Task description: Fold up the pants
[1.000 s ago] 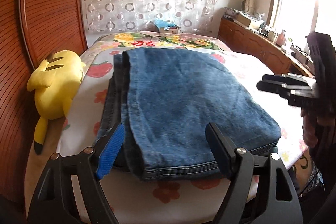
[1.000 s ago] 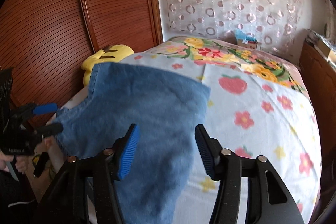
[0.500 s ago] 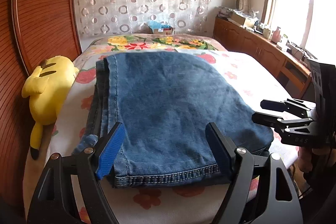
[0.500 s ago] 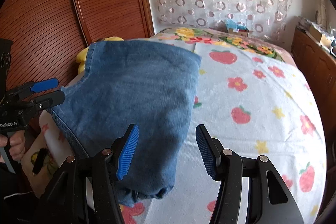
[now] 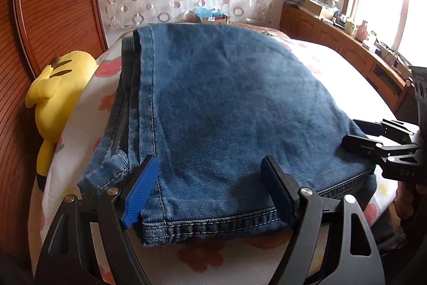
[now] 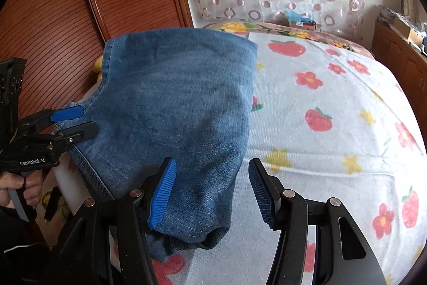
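Note:
Folded blue jeans [image 5: 226, 103] lie flat on the flowered bed sheet [image 6: 333, 111], one hem toward me. My left gripper [image 5: 210, 191] stands open low over the near hem, its fingers wide apart and not pressing the cloth. My right gripper [image 6: 213, 194] is open at the jeans' [image 6: 173, 111] near right corner, one finger over denim, the other over the sheet. Each gripper shows in the other's view: the right gripper [image 5: 357, 135] at the jeans' right edge, the left gripper [image 6: 85, 122] at their left edge, with a hand on its grip.
A yellow plush toy [image 5: 56, 95] lies along the bed's left side against the ribbed wooden panel [image 5: 53, 4]. A low wooden cabinet [image 5: 333, 39] with clutter runs under the window on the right. A cardboard box [image 5: 213, 18] sits past the bed's far end.
Both grippers have sunk and come closer to the near hem of the jeans, which now fill more of each view. The jaws have kept the same width.

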`<state>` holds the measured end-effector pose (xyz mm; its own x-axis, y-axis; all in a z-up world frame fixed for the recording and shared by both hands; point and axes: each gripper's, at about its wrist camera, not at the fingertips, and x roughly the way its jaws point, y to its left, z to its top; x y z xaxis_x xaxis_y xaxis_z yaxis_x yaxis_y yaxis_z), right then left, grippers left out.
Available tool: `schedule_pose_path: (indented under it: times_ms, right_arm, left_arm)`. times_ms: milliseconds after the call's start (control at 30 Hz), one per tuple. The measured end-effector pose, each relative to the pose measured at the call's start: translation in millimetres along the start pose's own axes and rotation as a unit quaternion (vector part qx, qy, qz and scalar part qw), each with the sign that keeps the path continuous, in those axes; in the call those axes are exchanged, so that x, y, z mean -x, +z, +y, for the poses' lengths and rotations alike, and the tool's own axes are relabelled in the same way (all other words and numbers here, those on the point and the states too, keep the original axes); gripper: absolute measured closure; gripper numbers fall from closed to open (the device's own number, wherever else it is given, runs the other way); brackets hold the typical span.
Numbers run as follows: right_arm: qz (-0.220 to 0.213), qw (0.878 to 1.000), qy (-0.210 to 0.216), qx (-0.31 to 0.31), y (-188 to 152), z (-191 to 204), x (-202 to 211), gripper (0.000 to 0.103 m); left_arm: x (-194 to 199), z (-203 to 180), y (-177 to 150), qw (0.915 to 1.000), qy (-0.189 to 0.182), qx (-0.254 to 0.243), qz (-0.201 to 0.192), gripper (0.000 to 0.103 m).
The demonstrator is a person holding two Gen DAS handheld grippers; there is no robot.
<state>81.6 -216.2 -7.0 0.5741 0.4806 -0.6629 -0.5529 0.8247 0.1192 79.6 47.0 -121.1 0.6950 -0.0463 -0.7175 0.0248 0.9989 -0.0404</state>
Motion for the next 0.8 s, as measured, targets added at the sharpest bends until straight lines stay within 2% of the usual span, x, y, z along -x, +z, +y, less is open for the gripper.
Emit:
schedule_pose_path:
  times_ms: [167,200,233,267,333,367,600,800]
  right_arm:
    - [-0.004,1.0,0.004,-0.006,1,-1,-6,0.045]
    - [-0.005,1.0,0.01,-0.005,1,0,-7,0.05]
    - [-0.005,1.0,0.025,-0.007,0,1,-8,0.066]
    - [-0.005,0.999,0.036,-0.012,1,0,-8,0.075]
    - [-0.012,0.999,0.039,-0.014,5,0,-5,0.091]
    - [-0.022,0.999,0.044,-0.017,8,0,-1,0.094]
    - [-0.073,0.996,0.06,0.001,33,16,30,0.096]
    - [-0.092,0.991,0.093,0.031,61,48,32,0.096]
  left_arm:
    - [-4,-2,-4,0.9999,0.006,-0.01,-0.007,0.023]
    - [-4,-2,-5,0.9999,0.005,-0.009,-0.008,0.023]
    - [-4,-1,-5,0.9999,0.004,-0.008,-0.008,0.023]
    - [-4,-1,-4,0.9999,0.004,-0.007,-0.008,0.023]
    - [-3,-1,-4,0.9999,0.002,-0.006,-0.008,0.023]
    - [-2,0,-4,1.0,0.0,-0.004,-0.008,0.023]
    - [14,12,0,0.9997,-0.013,0.015,-0.014,0.023]
    - [46,48,1,0.9979,0.011,0.045,-0.046,0.023]
